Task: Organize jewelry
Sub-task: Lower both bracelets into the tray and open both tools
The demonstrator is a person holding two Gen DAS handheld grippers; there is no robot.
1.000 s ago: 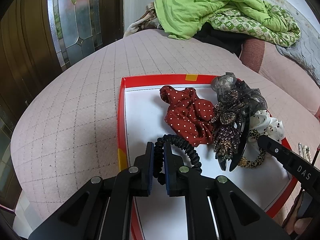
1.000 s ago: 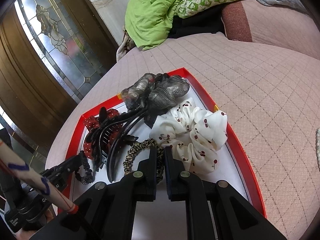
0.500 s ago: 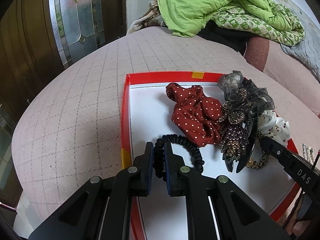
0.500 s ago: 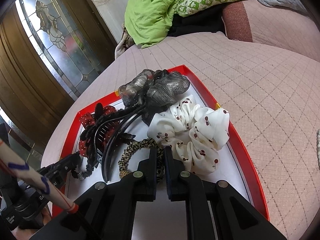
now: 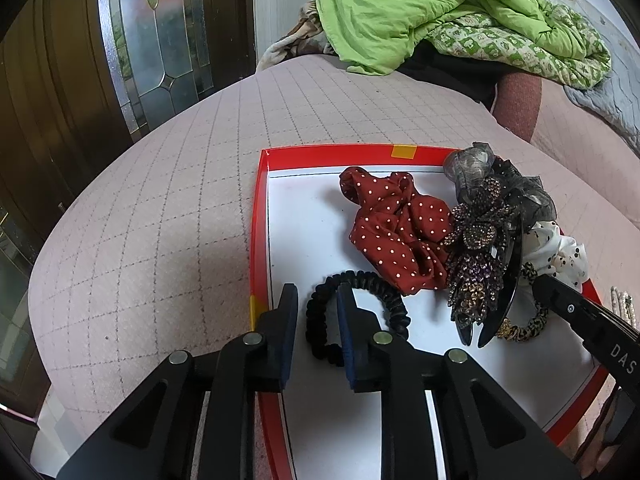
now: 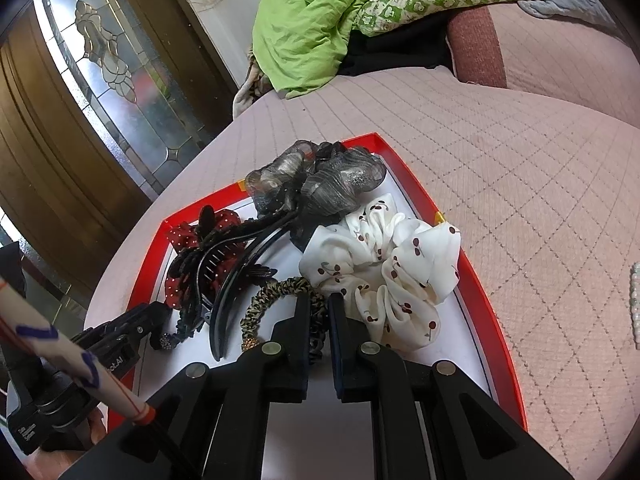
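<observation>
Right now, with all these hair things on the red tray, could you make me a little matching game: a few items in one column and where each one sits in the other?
Items:
1. black coil hair tie
2. leopard-print hair tie
3. white cherry-print scrunchie
4. red polka-dot scrunchie

Places:
A. by the tray's right rim
B. gripped in the right gripper's jaws
C. behind the black coil, left of the jewelled claw clip
D. between the left gripper's opening jaws

Pairs: 1-D, 2-B, 3-A, 4-C
</observation>
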